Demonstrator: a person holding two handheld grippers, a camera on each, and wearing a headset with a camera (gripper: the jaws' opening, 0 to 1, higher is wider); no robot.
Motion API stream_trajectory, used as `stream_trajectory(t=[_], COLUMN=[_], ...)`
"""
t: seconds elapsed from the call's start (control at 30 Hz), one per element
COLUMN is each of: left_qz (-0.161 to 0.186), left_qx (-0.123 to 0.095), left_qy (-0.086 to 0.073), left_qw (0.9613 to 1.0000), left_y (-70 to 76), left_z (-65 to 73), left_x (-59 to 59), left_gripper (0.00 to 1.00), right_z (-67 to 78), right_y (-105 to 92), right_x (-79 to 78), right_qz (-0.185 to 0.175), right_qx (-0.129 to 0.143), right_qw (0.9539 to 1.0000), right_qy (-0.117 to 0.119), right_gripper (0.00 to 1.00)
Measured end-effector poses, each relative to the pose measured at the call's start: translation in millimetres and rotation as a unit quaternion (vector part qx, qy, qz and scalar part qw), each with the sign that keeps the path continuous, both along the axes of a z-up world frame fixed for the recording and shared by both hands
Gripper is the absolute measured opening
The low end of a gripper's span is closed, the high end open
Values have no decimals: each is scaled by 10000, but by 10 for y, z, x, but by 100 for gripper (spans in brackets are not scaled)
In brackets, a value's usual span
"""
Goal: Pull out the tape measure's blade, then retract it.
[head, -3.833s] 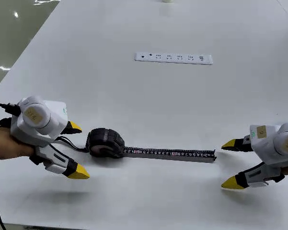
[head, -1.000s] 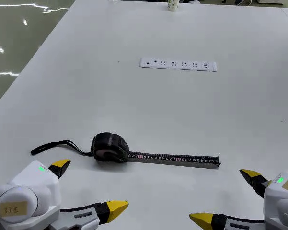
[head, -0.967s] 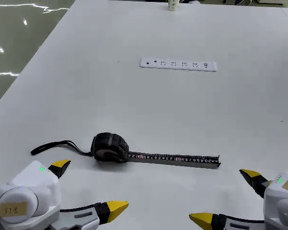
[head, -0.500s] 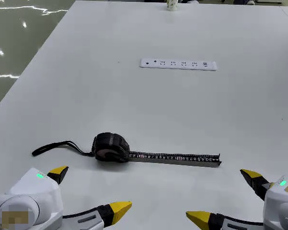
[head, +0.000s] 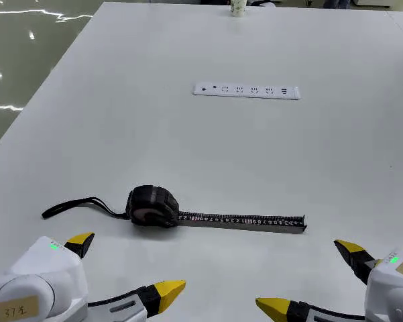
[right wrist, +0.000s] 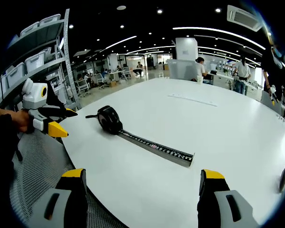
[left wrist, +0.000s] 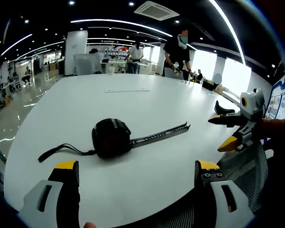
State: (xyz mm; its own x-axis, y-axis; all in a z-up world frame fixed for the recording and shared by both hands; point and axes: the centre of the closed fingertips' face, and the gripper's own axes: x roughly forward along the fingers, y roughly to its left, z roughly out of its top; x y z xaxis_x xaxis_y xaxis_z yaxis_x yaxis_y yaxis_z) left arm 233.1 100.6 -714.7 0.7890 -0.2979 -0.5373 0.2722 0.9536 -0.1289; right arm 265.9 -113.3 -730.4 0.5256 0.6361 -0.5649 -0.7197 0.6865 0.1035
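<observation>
A black tape measure (head: 152, 206) lies on the white table (head: 188, 147), its blade (head: 241, 221) pulled out to the right and flat on the surface. Its wrist strap (head: 74, 206) trails off to the left. My left gripper (head: 125, 266) is open near the table's front edge, short of the case and touching nothing. My right gripper (head: 308, 278) is open at the front right, short of the blade's end. The left gripper view has the case (left wrist: 111, 137) ahead of my wide-apart jaws (left wrist: 136, 166). In the right gripper view the blade (right wrist: 156, 145) lies ahead of the open gripper (right wrist: 142, 175).
A white power strip (head: 246, 90) lies flat further back on the table. A small cup (head: 237, 7) stands at the far edge. Several people stand beyond the table (left wrist: 178, 47). The floor drops away at the left.
Since 3.8 s ago both grippers have drawn back from beside the tape measure to the near edge. The tape measure and its extended blade have stayed put. Over the last second only the view shifted slightly.
</observation>
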Motion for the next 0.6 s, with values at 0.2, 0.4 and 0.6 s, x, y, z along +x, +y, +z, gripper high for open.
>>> stream_trajectory(t=[0.2,0.4,0.6], left_qz=[-44,-2,22], left_qx=[-9,13,55], left_qy=[35,37,25], left_qw=[10000,10000,10000], left_y=[-31,-9,0], left_z=[-8,-10,-6], left_x=[-9,-7,9], left_gripper=[99,99,99], right_z=[-7,2,-5], right_y=[9,9,10], right_x=[-14,-8,-9], right_qz=[9,7,28], right_qx=[-4,2,-2], right_qw=[10000,10000,10000], right_qy=[26,20,41], right_gripper=[99,99,99])
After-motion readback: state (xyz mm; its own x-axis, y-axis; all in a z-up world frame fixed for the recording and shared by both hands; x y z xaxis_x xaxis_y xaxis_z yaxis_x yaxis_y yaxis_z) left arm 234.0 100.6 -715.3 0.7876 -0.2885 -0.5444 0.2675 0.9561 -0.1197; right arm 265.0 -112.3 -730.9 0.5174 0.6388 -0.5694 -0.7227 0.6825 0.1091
